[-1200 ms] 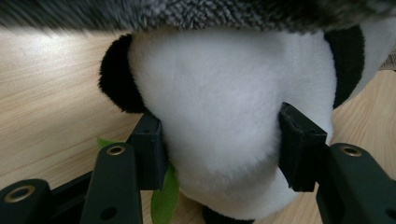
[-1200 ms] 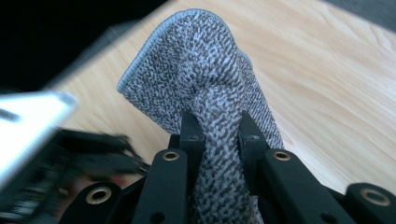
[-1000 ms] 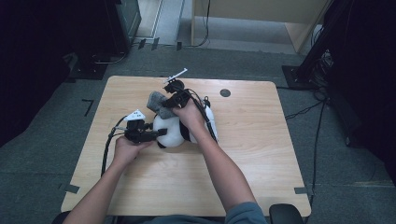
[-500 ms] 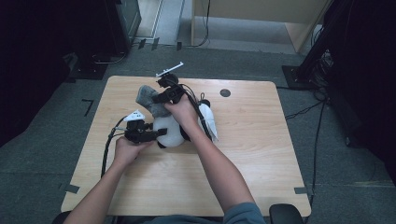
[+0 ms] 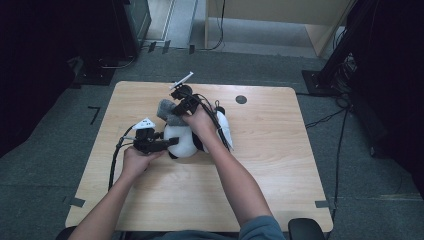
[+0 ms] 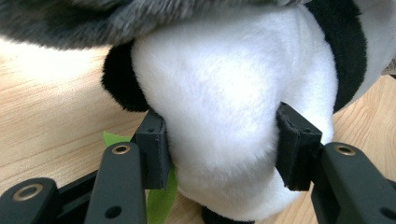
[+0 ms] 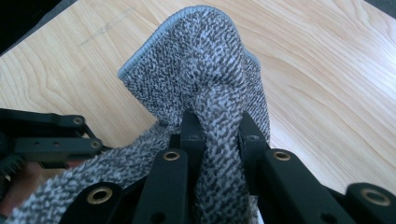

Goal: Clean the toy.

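Two grippers clamp soft things: left gripper plush panda, right gripper nubby grey cloth.

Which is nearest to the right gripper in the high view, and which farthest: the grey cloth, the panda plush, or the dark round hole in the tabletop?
1. Grey cloth: pinched in the right gripper, at the panda's far-left side.
2. Panda plush: just below the cloth, toward the person, held by the left gripper.
3. Dark round hole: farthest, off to the right near the table's far edge.
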`<state>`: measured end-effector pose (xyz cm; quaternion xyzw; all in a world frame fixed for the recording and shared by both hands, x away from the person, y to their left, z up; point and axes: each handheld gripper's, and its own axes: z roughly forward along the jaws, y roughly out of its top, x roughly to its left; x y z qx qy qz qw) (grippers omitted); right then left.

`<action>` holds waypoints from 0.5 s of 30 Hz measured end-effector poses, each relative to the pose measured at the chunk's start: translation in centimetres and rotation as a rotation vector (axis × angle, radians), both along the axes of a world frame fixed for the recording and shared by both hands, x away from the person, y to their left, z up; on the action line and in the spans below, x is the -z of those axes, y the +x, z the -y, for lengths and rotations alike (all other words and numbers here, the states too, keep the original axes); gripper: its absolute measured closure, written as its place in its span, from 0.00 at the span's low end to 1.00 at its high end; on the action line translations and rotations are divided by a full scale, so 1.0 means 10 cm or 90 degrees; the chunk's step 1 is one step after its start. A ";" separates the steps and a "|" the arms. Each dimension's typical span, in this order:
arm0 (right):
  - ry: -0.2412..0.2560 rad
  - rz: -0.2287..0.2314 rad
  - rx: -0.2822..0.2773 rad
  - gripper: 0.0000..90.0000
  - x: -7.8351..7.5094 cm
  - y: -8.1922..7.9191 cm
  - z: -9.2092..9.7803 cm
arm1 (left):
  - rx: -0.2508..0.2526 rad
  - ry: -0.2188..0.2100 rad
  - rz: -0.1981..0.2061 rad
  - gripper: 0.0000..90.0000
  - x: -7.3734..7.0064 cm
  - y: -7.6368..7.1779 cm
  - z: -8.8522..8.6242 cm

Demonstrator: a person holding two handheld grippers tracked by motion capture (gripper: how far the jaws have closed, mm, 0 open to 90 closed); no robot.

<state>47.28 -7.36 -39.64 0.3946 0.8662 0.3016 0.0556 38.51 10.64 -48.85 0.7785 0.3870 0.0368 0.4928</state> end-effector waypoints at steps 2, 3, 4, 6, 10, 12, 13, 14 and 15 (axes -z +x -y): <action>-0.004 0.000 0.005 0.87 0.00 0.01 0.07 | -0.001 -0.002 -0.004 0.52 0.00 0.00 0.00; -0.003 -0.002 0.008 0.87 -0.01 0.02 0.11 | 0.001 -0.001 -0.006 0.52 0.00 0.00 -0.01; -0.005 -0.005 0.012 0.87 -0.01 0.03 0.16 | 0.001 0.000 -0.007 0.52 0.00 0.01 -0.01; -0.008 -0.011 0.018 0.87 -0.01 0.05 0.23 | 0.000 -0.002 -0.009 0.52 0.00 0.01 -0.01; -0.019 -0.017 0.035 0.87 -0.01 0.09 0.41 | -0.001 -0.003 -0.012 0.52 0.00 0.01 -0.01; -0.020 -0.020 0.043 0.87 -0.02 0.10 0.49 | -0.001 -0.003 -0.012 0.52 0.00 0.00 -0.01; -0.019 -0.021 0.045 0.87 -0.02 0.10 0.53 | -0.001 -0.003 -0.013 0.52 0.00 0.00 -0.01; -0.017 -0.019 0.049 0.87 -0.03 0.11 0.58 | -0.001 -0.003 -0.013 0.52 0.00 0.00 -0.01; -0.014 -0.021 0.052 0.87 -0.04 0.11 0.61 | -0.001 -0.004 -0.013 0.52 0.00 0.01 -0.01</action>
